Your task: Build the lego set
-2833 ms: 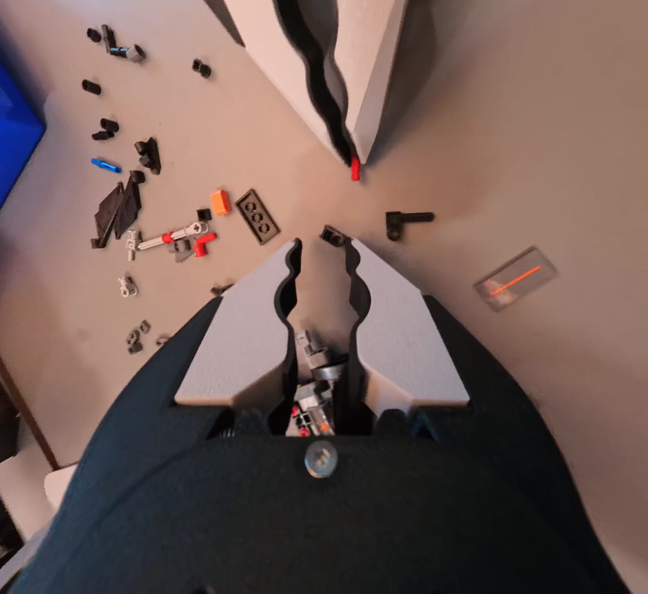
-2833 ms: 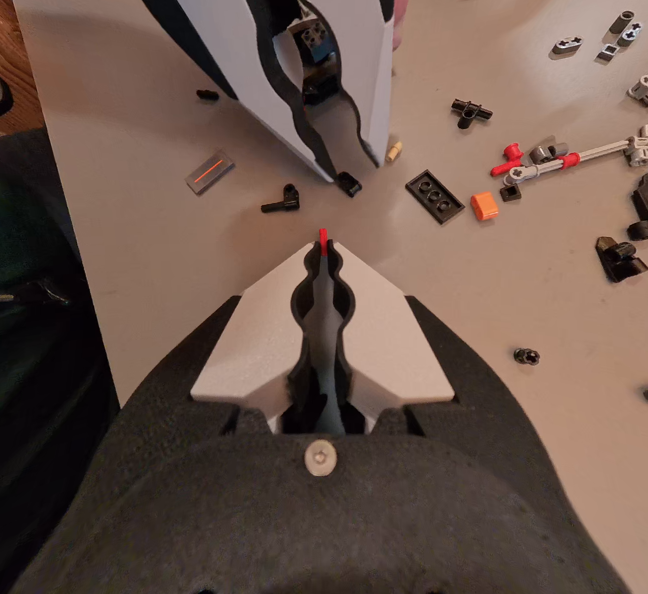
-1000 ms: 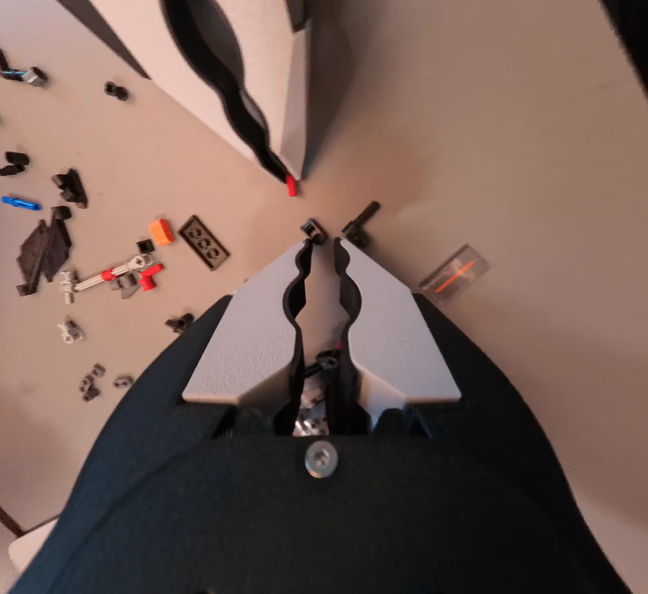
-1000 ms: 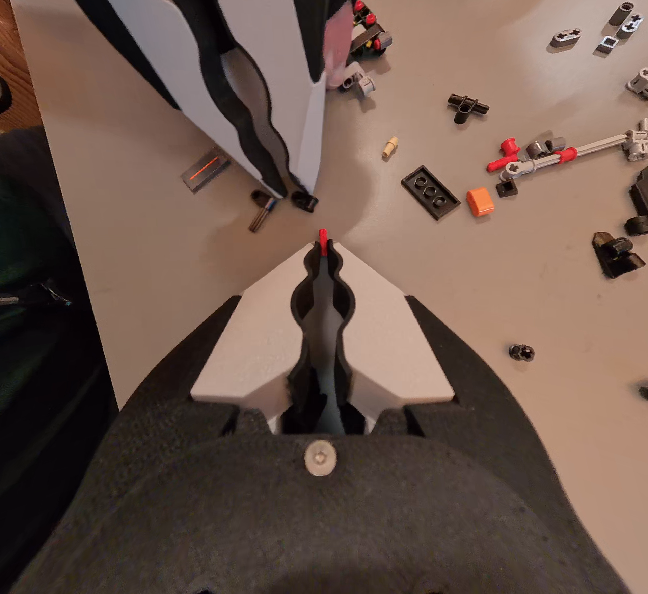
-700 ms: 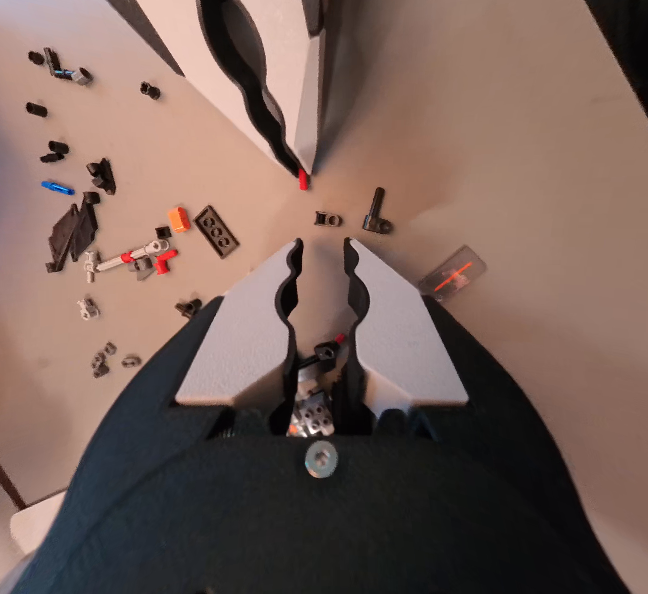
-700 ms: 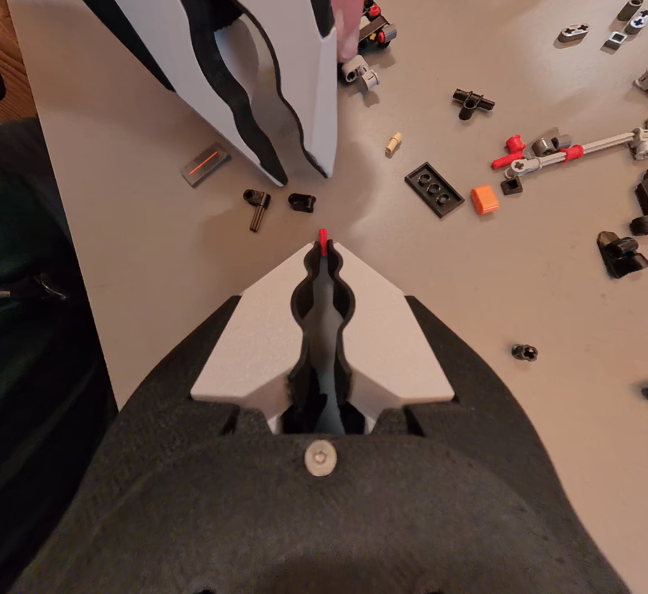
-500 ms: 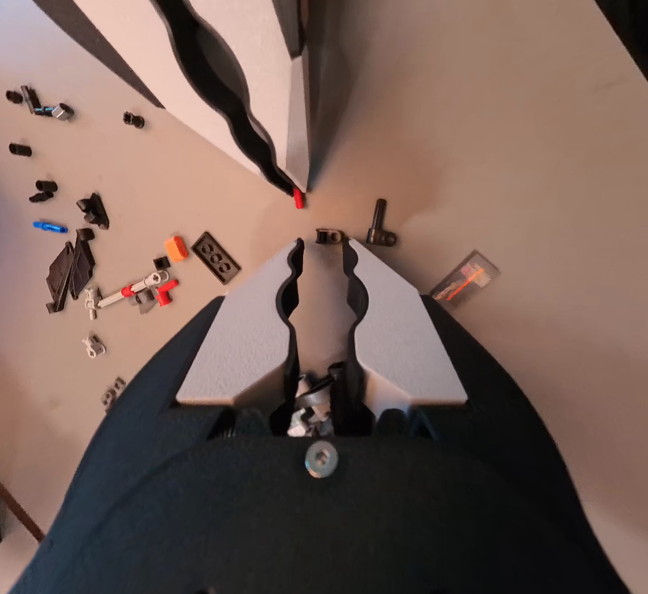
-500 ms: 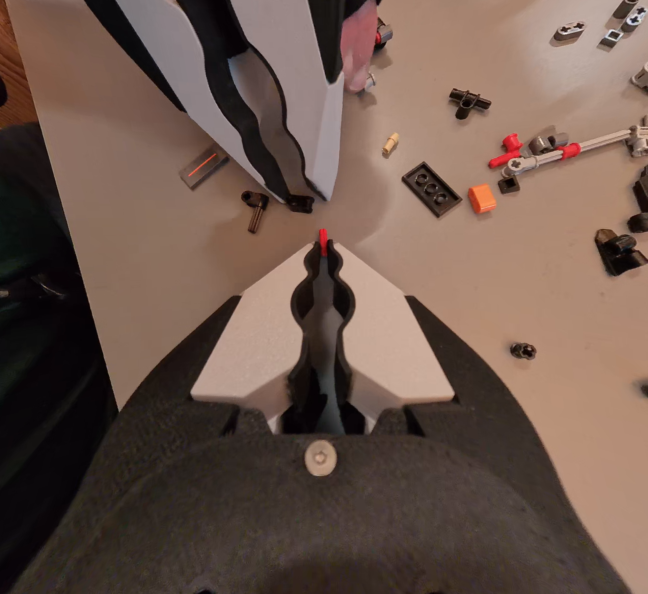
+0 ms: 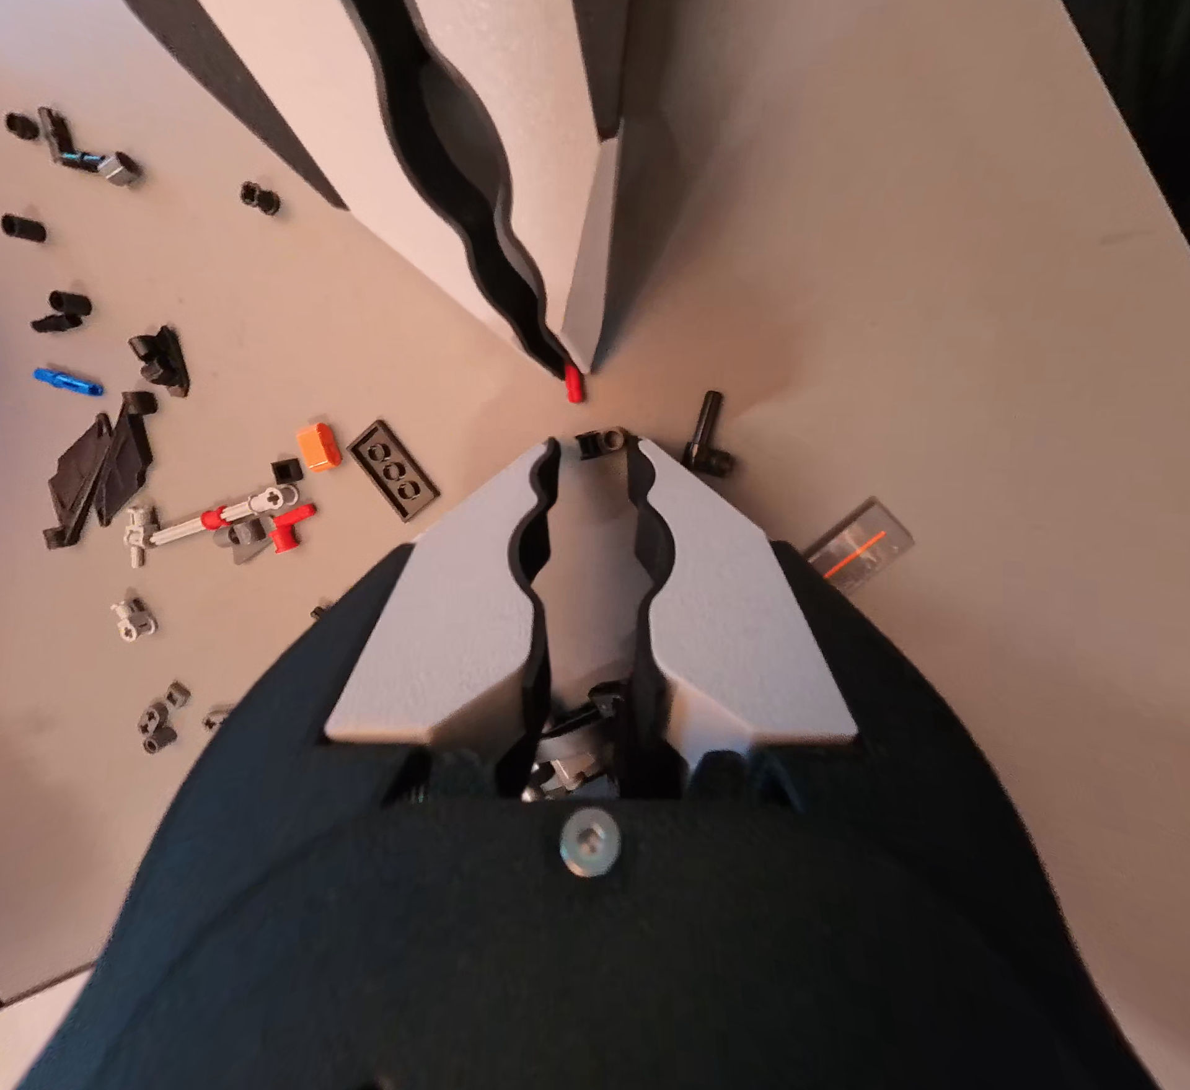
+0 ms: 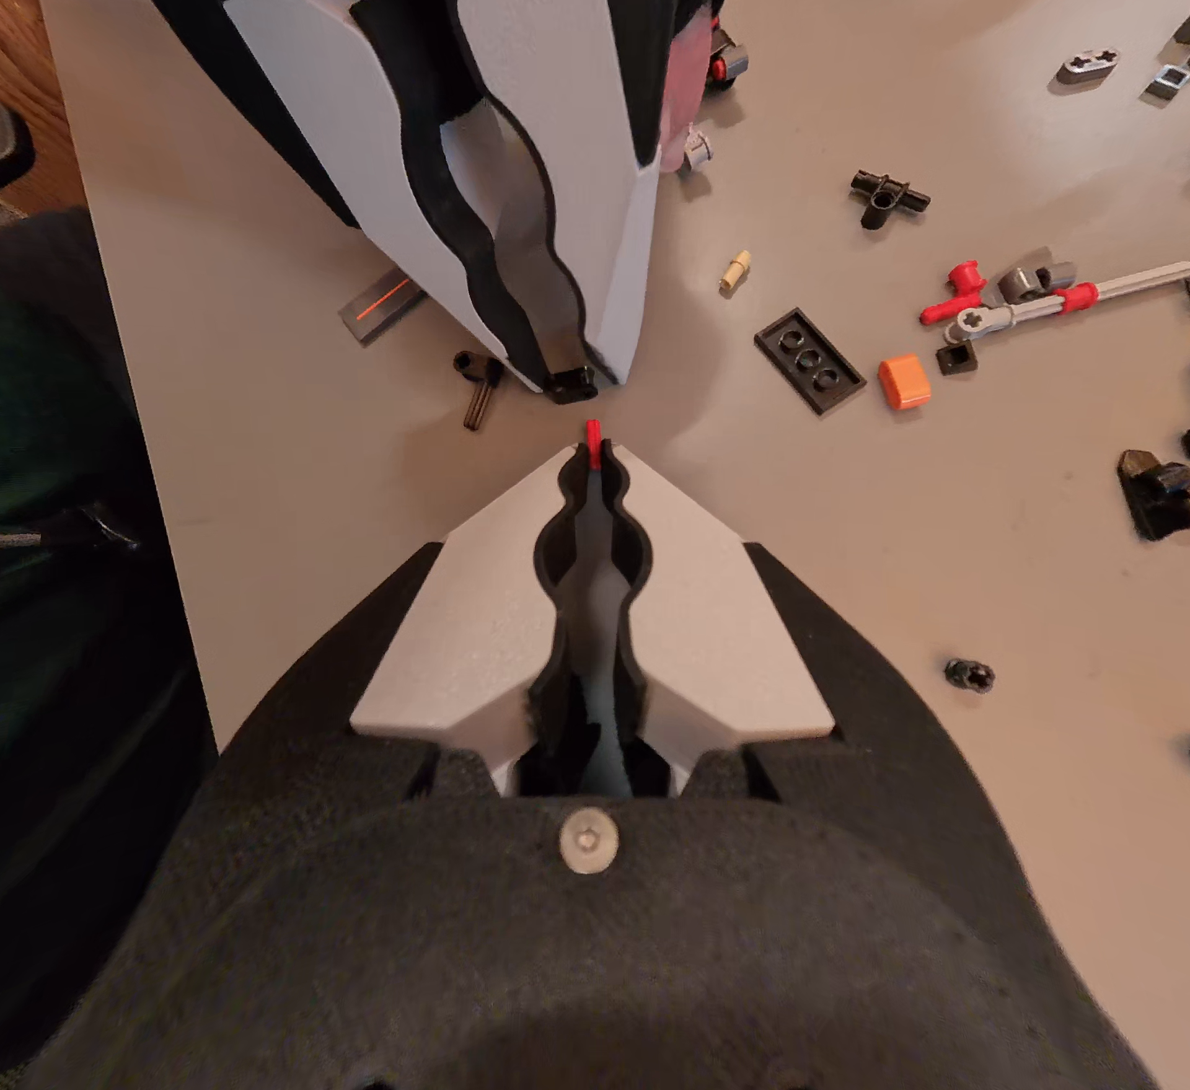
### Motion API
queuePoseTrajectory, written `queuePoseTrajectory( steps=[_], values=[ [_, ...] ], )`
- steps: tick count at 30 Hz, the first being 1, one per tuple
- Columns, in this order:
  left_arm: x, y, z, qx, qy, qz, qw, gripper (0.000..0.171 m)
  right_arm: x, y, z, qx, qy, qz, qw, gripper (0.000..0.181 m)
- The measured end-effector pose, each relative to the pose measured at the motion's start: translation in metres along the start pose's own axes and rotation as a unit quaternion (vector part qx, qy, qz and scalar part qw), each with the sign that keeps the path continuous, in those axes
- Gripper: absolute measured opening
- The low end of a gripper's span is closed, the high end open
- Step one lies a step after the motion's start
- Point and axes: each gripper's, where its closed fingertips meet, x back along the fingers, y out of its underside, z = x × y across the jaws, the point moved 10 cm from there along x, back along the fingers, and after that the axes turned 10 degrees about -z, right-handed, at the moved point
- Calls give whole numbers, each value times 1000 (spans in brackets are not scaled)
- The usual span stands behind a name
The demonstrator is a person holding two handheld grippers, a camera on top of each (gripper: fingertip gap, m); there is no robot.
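My left gripper (image 9: 595, 447) is open, with its jaws down at the table on either side of a small black connector (image 9: 600, 442). The right wrist view shows that connector (image 10: 570, 384) between the left gripper's tips (image 10: 573, 376). My right gripper (image 10: 592, 449) is shut on a small red pin (image 10: 592, 440) that sticks out past its tips, just short of the connector. It also shows in the left wrist view (image 9: 568, 365) with the red pin (image 9: 572, 384). A partly built grey and black assembly (image 9: 579, 737) lies under the left gripper.
A black pin connector (image 10: 478, 384) and a clear tile with an orange line (image 10: 383, 307) lie beside the left gripper. A black plate (image 10: 808, 358), an orange piece (image 10: 903, 382), a tan pin (image 10: 734, 270), a red and grey axle assembly (image 10: 1030, 302) and several loose black parts lie to the right.
My left gripper has swung around and come down over the black connector, which now sits between its tips. The black pin connector was turned. My right gripper has held still with the red pin.
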Motion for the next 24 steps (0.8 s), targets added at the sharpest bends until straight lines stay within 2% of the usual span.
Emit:
queuePoseTrajectory(
  steps=[5, 24],
  values=[
    [-1, -2, 3, 15, 7, 2, 1000, 13, -2, -3, 1, 7, -2, -1, 1000, 1],
    [-1, 3, 2, 24, 19, 17, 999, 12, -6, -8, -2, 60, 9, -5, 998, 0]
  ],
)
